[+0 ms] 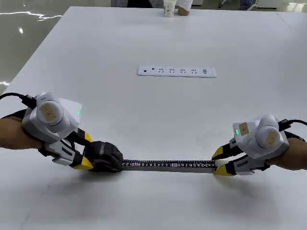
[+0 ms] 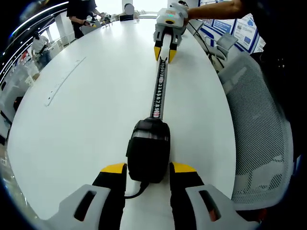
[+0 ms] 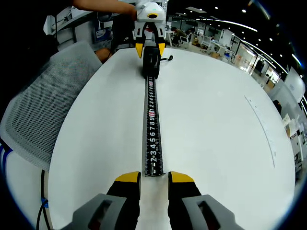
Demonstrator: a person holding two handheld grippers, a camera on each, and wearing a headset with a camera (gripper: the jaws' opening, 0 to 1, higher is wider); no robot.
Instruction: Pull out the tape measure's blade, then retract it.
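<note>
A black tape measure case (image 1: 103,156) lies near the front left of the white table (image 1: 158,115). My left gripper (image 1: 86,151) is shut on its sides. In the left gripper view the case (image 2: 149,148) sits between my left gripper (image 2: 149,168) tips. The numbered blade (image 1: 168,165) runs flat along the table to the right. Its end lies between the yellow tips of my right gripper (image 1: 218,162), which is shut on it. In the right gripper view the blade (image 3: 152,129) reaches from the right gripper (image 3: 154,178) to the case (image 3: 151,62).
A white power strip (image 1: 176,71) lies across the middle of the table. A cup (image 1: 169,7) stands at the far edge. A grey mesh chair (image 2: 259,120) is beside the table's near edge, and people stand at the far end.
</note>
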